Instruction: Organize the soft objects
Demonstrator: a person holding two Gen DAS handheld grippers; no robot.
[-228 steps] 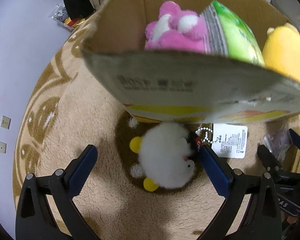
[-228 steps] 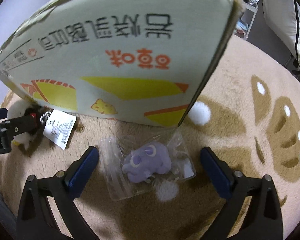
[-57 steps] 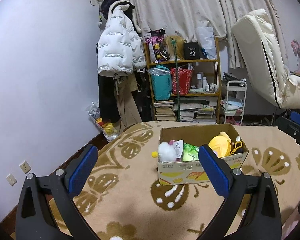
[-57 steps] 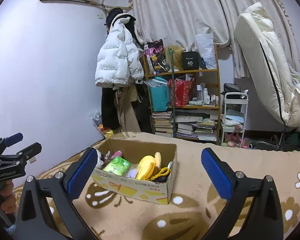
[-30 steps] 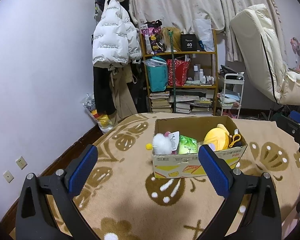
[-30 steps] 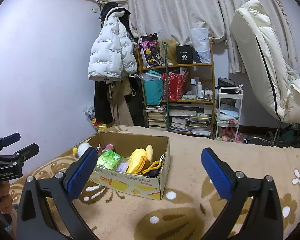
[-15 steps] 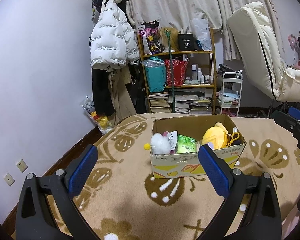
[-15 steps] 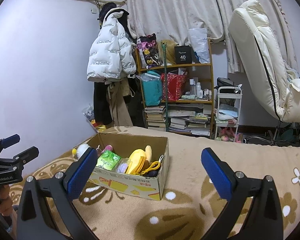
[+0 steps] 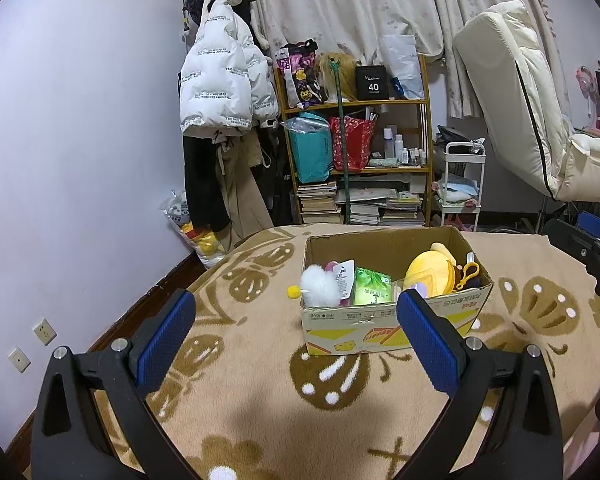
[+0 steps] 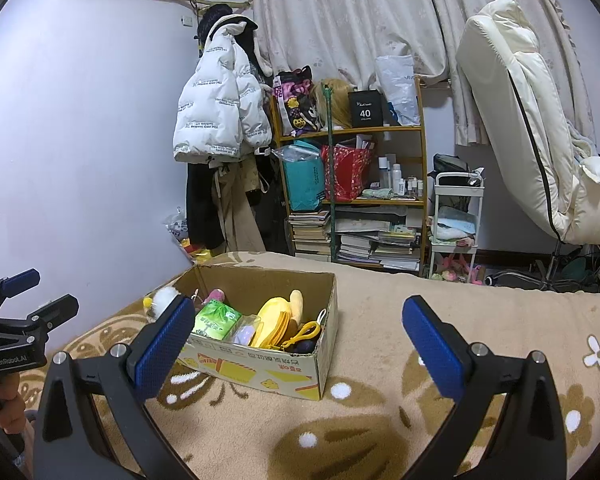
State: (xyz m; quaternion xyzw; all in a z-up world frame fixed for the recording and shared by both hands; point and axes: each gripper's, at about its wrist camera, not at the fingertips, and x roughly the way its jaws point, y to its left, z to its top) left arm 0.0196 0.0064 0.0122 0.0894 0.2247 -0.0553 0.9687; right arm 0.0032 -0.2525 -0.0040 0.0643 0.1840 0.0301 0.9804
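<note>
Cardboard box [image 9: 392, 322] on the rug [image 9: 240, 380] holds all visible soft toys [image 9: 430, 272]; left gripper [image 9: 296, 340] and right gripper [image 10: 296, 342] fingers open, empty. Task looks finished.

Home bedroom, curtains [image 10: 340, 20], bookshelf [image 10: 352, 196], rug [image 9: 260, 360]

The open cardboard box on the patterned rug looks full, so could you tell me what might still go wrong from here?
1. The fluffy white plush with yellow pom-poms sits on the rim at one corner of the open cardboard box, one pom-pom outside; it may tumble onto the beige patterned rug.
2. The yellow plastic clip lies loose on top and could snag.
3. The left gripper and the right gripper hang empty with jaws open, away from the box, so neither can steady it.
</note>
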